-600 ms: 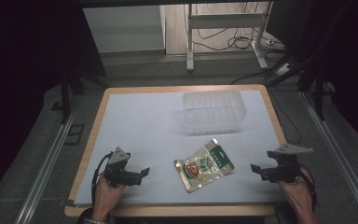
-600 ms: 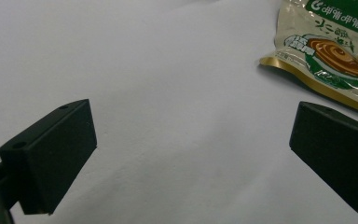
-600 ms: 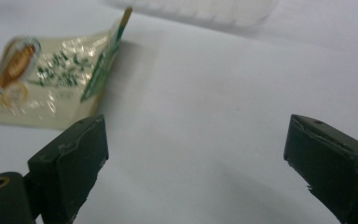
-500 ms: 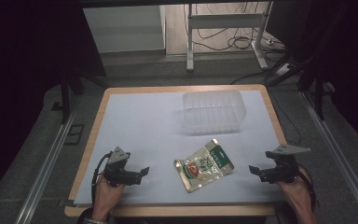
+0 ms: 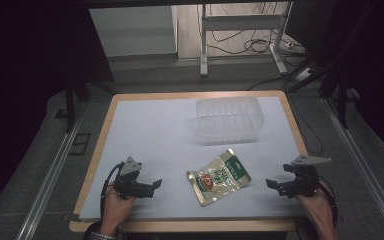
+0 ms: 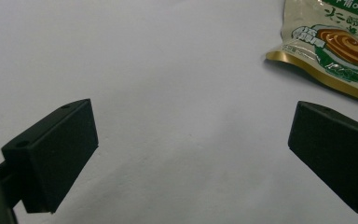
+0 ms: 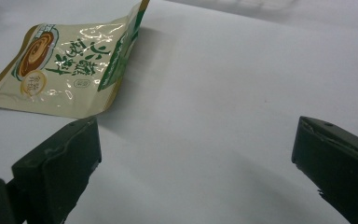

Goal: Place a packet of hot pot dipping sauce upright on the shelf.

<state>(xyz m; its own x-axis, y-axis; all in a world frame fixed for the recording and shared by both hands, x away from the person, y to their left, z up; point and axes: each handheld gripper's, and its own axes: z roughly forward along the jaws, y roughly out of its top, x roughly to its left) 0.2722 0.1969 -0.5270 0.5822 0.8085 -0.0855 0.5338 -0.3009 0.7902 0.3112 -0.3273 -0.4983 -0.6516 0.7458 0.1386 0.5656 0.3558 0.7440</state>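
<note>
Grippers flank a snack pouch on a pale blue table top edged in light wood, seen from the high view. The left gripper sits near the front left of the surface, the right gripper near the front right edge, and both point inward toward the pouch, which lies flat and skewed between them, touching neither. A clear plastic container stands farther back, right of centre and well apart from both tools, its front wall near the pouch's far end. The broad left and rear parts of the top lie bare, while only a thin strip of surface separates the hands from the wooden front edge. Dark floor and metal rails surround the table on either side. In the left gripper view the jaws stand wide apart over bare surface, with the pouch ahead and off beyond the right-hand jaw. In the right gripper view the jaws are likewise spread wide, and the pouch lies ahead at the left, its near corner just beyond the left-hand jaw and its far edge curling up off the surface. Neither tool holds anything.
</note>
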